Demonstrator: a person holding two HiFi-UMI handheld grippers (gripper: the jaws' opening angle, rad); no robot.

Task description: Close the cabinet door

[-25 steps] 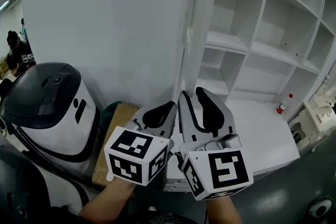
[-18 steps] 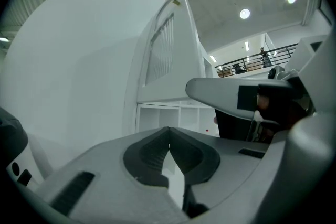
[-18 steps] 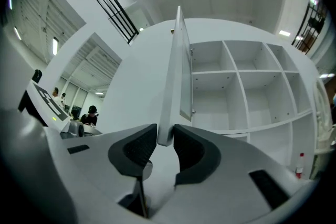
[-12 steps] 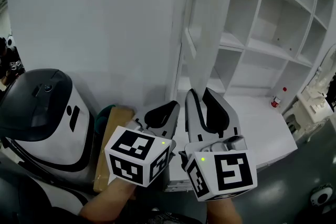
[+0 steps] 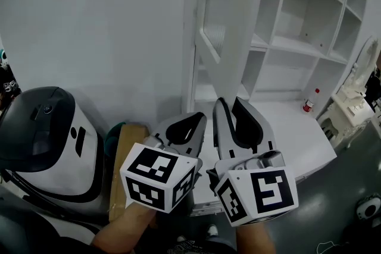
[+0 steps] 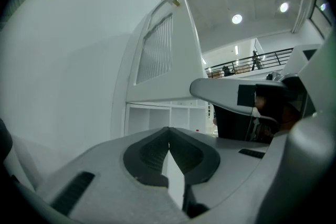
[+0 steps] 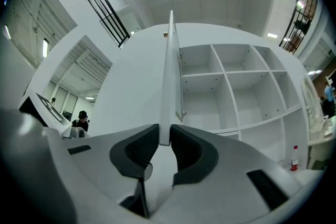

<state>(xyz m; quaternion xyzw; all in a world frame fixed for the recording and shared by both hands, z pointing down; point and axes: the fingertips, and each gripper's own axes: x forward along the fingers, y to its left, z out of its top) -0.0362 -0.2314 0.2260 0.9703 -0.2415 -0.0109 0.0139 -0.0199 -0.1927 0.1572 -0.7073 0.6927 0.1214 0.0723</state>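
The white cabinet door (image 5: 237, 38) stands open, edge-on to me, its louvred panel showing; it also rises in the right gripper view (image 7: 168, 71) and the left gripper view (image 6: 163, 50). My right gripper (image 5: 229, 103) has the door's lower edge between its jaws (image 7: 165, 136). The jaws are closing and both pads touch the door's faces. My left gripper (image 5: 199, 119) hangs just left of it, apart from the door, shut with nothing in it (image 6: 169, 131). Open white shelves (image 5: 297, 44) fill the cabinet to the right of the door.
A white-and-black rounded machine (image 5: 47, 134) stands at the lower left with a cardboard box (image 5: 128, 151) beside it. A small red-capped bottle (image 5: 308, 101) stands on the white ledge (image 5: 286, 128) below the shelves. White furniture (image 5: 345, 116) is at the far right. A person (image 7: 81, 120) sits far off.
The right gripper's jaws have narrowed onto the door's edge. The door now shows more of its louvred face and sits nearer mid-picture. Both hands have hardly moved.
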